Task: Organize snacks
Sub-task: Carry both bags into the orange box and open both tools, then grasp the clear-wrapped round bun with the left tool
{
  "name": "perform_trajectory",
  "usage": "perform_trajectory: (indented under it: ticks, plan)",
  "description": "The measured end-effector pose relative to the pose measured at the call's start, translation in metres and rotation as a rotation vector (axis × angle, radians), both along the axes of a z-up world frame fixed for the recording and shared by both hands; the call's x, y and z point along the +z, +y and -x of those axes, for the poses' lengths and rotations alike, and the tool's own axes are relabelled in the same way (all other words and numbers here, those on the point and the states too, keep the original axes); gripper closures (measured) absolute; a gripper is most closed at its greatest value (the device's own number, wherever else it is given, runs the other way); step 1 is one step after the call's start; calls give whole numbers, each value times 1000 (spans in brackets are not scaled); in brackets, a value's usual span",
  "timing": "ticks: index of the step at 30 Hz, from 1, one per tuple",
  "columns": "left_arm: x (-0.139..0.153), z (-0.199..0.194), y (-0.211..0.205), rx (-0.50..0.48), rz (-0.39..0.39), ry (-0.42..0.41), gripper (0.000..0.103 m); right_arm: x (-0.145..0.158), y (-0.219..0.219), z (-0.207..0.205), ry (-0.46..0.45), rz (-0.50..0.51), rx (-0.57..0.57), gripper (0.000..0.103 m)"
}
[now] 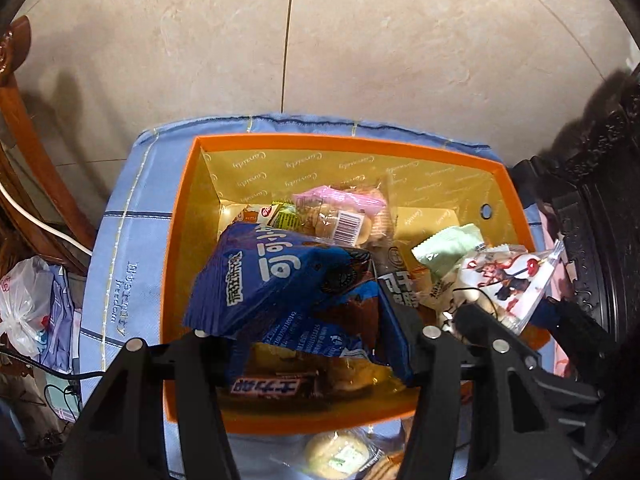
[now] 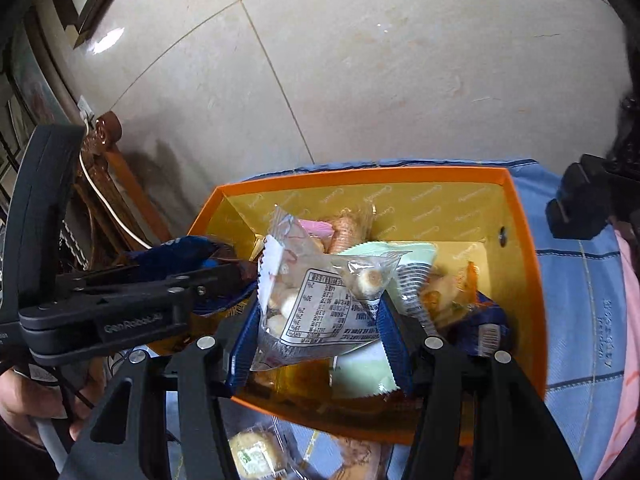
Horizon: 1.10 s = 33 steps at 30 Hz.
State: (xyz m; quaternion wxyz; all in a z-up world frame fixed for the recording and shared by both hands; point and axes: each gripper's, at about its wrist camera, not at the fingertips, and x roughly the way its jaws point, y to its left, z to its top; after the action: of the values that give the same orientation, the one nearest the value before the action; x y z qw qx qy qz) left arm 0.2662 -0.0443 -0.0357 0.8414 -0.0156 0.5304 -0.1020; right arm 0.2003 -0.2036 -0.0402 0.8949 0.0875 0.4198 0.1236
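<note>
Right claw (image 2: 316, 344) grips clear snack bag (image 2: 320, 304) above orange box (image 2: 528, 264); left claw (image 2: 240, 276) holds blue packet (image 2: 188, 250).

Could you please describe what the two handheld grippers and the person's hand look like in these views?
Both the left gripper and right gripper are matte black, with angular linkage arms, silver round pivot pins and ribbed blue fingertips. The left one carries faint grey lettering on its side and thin black cables. The hand shows a dark cuff.

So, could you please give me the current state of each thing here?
orange box: open, part-filled with snacks
blue bag: held in left claw, over the box
clear bag: held in right claw, over the box
round pastry: wrapped, outside the box
</note>
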Motion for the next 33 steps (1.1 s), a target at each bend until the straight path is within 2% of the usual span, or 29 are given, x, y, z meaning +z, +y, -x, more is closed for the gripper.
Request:
perform_trajectory:
  ticks: [4, 6, 7, 8, 13, 19, 23, 33]
  plan:
    - [-9, -10, 6, 40, -1, 20, 47, -7, 7, -12, 5, 19, 4, 43]
    - [-8, -11, 12, 77, 9, 15, 33, -6, 6, -14, 3, 7, -11, 35]
    - [-6, -11, 16, 93, 11, 8, 20, -4, 5, -12, -8, -7, -18, 33]
    - [-3, -9, 19, 100, 15, -3, 15, -3, 3, -11, -18, -24, -22, 30]
    - [22, 6, 26, 81, 6, -72, 15, 13, -7, 8, -65, -45, -44, 29]
    - [41, 46, 21, 31, -43, -101, 14, 34, -15, 52, -94, -21, -64, 24]
    - [42, 75, 23, 26, -49, -90, 14, 38, -22, 91, -93, -6, -97, 13]
    - [14, 156, 33, 17, -84, -8, 14, 1, -39, 173, 60, -50, -184, 6]
